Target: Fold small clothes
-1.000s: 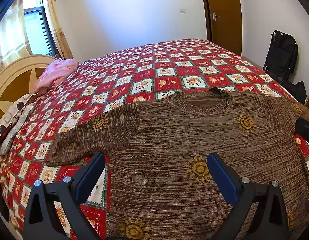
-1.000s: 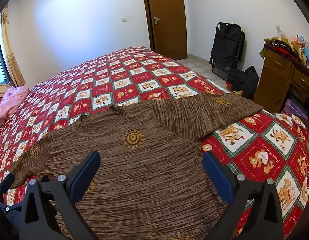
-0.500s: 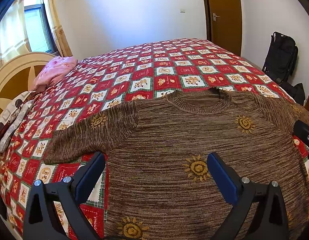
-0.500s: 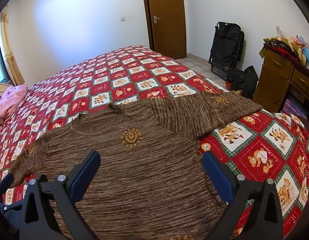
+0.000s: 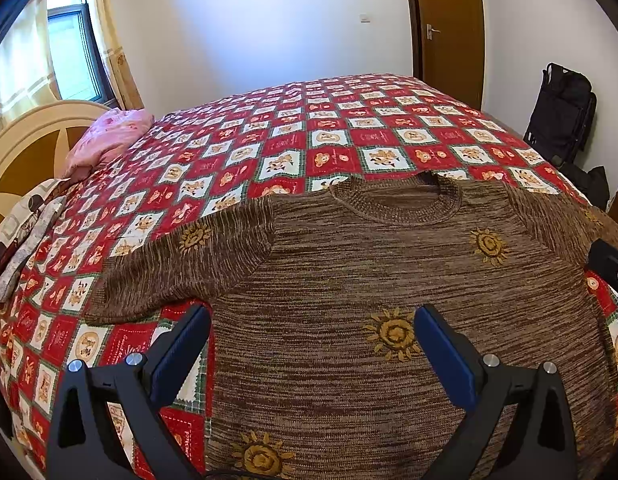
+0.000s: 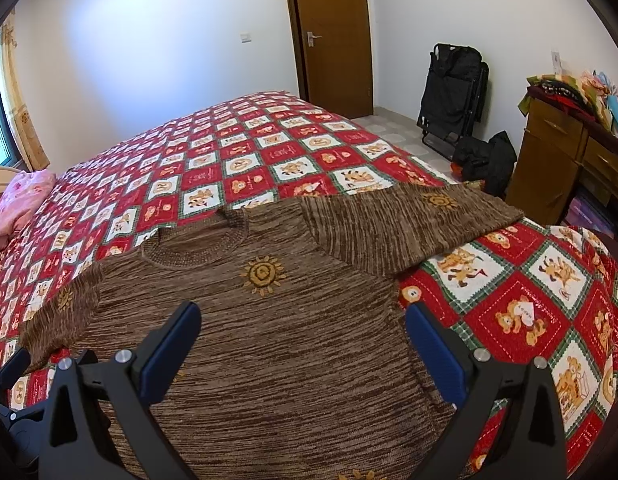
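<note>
Two claws spread wide over one flat sweater, nothing folded yet.

Lying face-up on the quilt (image 5: 293,148): sweater (image 5: 349,280), collar away from the cameras, both sleeves stretched out sideways. Hovering above the lower body: left gripper (image 5: 313,344) over the sweater's left edge, right gripper (image 6: 303,344) over its right edge, each released and empty, clear of the knit. Compared with a second ago, only a slight shift of both views; cloth unmoved, no grasp begun. Probably a lining-up pause before the first fold, likely a sleeve brought inward. Off to the side, untouched: pink pillow (image 5: 109,140), black bag (image 6: 453,92).
</note>
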`<state>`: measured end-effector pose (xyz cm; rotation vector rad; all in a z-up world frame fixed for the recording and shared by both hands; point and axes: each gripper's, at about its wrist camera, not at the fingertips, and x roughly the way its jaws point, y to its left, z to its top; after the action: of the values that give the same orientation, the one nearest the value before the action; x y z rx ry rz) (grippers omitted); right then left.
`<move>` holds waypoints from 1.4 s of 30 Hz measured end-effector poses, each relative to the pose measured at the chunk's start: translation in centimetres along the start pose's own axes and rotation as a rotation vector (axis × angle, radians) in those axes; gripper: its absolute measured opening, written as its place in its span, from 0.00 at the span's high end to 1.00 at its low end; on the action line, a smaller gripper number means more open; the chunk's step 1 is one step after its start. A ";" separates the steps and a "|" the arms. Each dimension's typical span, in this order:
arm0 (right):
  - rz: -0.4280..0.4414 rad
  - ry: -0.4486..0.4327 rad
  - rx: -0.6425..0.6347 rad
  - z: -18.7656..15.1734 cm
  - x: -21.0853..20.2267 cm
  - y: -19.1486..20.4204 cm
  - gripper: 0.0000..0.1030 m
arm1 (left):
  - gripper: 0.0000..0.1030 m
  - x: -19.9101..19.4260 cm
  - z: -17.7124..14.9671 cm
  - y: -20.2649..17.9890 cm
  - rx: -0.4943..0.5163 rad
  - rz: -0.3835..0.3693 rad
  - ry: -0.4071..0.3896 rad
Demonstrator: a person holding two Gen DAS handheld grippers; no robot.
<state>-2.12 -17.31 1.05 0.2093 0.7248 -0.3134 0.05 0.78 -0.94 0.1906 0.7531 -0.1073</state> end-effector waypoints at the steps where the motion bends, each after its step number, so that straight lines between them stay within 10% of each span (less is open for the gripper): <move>1: 0.000 0.002 0.001 0.0 0.0 0.0 0.00 | 0.01 0.0 0.0 0.0 -0.001 0.000 0.002; 18: -0.057 -0.021 -0.008 0.9 1.0 -3.0 0.10 | 0.01 0.5 -0.1 0.6 -0.010 -0.002 0.010; 23: -0.081 0.069 0.114 4.0 3.7 -10.9 0.39 | 0.01 1.3 -0.2 1.3 -0.029 -0.019 0.032; 31: -0.002 0.189 0.605 7.5 8.5 -28.0 0.43 | 0.01 2.1 -0.2 1.6 -0.038 -0.020 0.045; 42: -0.061 0.237 0.567 8.7 12.5 -29.6 0.57 | 0.01 3.4 0.2 1.0 -0.028 -0.014 0.081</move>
<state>1.65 -50.03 -3.43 0.7730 0.8654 -0.5554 2.82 1.65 -2.98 0.1637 0.8358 -0.1029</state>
